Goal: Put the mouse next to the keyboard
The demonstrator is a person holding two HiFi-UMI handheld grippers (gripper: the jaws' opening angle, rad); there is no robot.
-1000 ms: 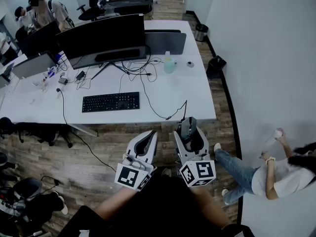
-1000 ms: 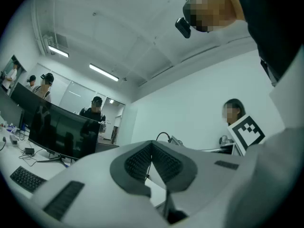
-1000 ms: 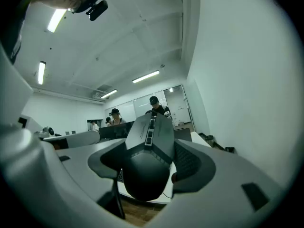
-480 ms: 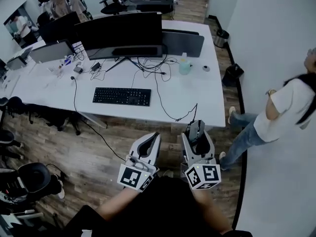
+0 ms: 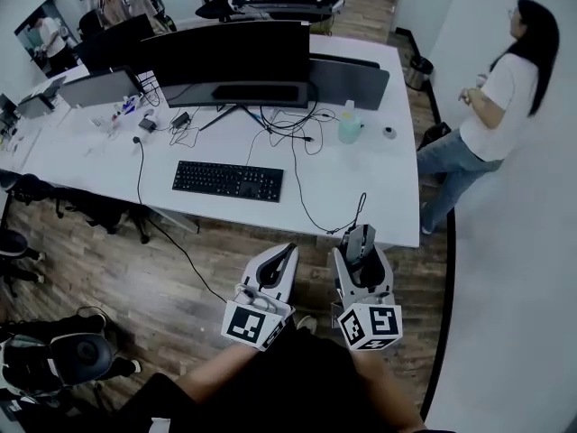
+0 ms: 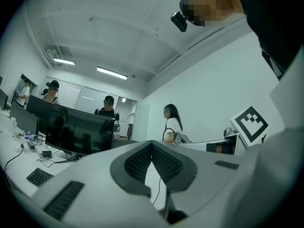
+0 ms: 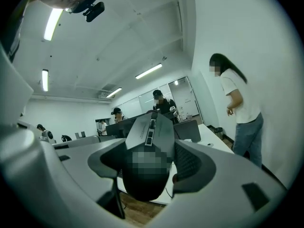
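Mouse (image 5: 358, 239) and keyboard (image 5: 227, 180) are well apart, so the carry looks unfinished. The white desk (image 5: 361, 188) has bare surface right of the keyboard, probably the target. The right gripper (image 5: 362, 254) clamps the mouse by its sides, off the desk's near edge. The left gripper (image 5: 281, 262) is closed on nothing, idle alongside.

The left gripper (image 6: 152, 143) has its grey jaws closed tip to tip, with nothing between them. Left of the jaws, a wide black monitor (image 6: 76, 132) stands on a white desk (image 6: 16, 159). A flat black keyboard (image 6: 39, 176) lies below the monitor, and a person in a white shirt (image 6: 172, 127) stands to its right.
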